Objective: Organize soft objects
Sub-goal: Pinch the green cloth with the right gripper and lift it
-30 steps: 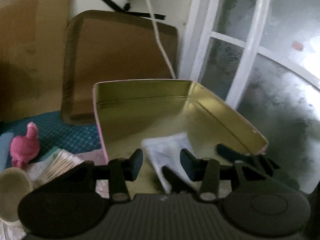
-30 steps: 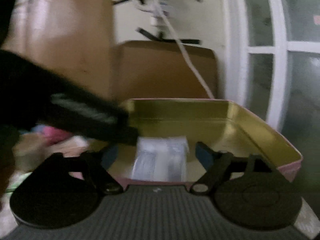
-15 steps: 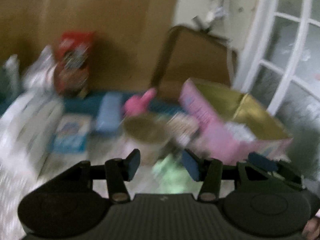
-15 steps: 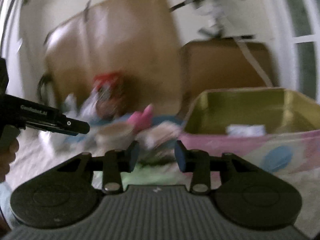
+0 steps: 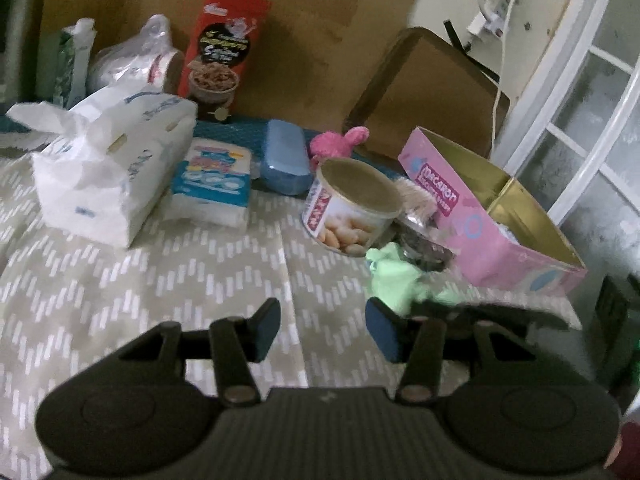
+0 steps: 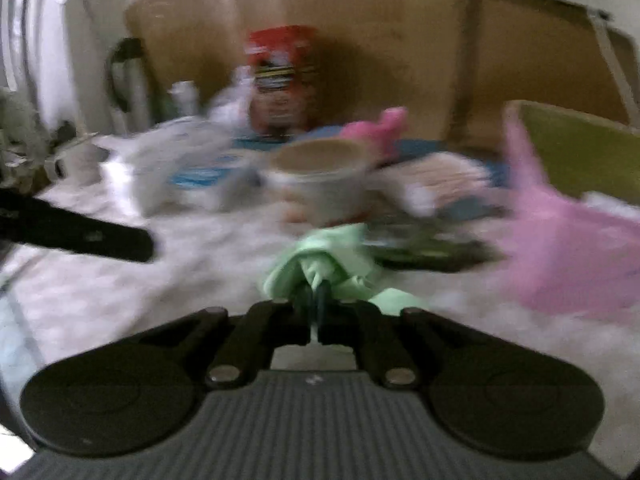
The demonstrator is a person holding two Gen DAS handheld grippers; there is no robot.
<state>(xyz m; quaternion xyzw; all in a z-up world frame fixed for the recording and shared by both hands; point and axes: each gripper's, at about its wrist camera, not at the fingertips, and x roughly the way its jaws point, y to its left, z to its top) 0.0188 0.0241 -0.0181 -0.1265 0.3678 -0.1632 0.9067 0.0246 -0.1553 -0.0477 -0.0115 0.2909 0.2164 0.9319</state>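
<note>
— The right gripper (image 6: 316, 296) is pinching the green cloth (image 6: 320, 256), which is lying on the patterned sheet (image 5: 120, 280) by the pink box (image 5: 480, 240).

— And the left gripper (image 5: 322, 330) is hanging parted, gripping nothing. Its sharper view is showing "macaron" on that box; the right view is blurring everything.

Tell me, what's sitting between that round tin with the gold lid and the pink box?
In the left wrist view, a bundle of thin wooden sticks and a dark crumpled packet lie between the round tin and the pink box.
</note>
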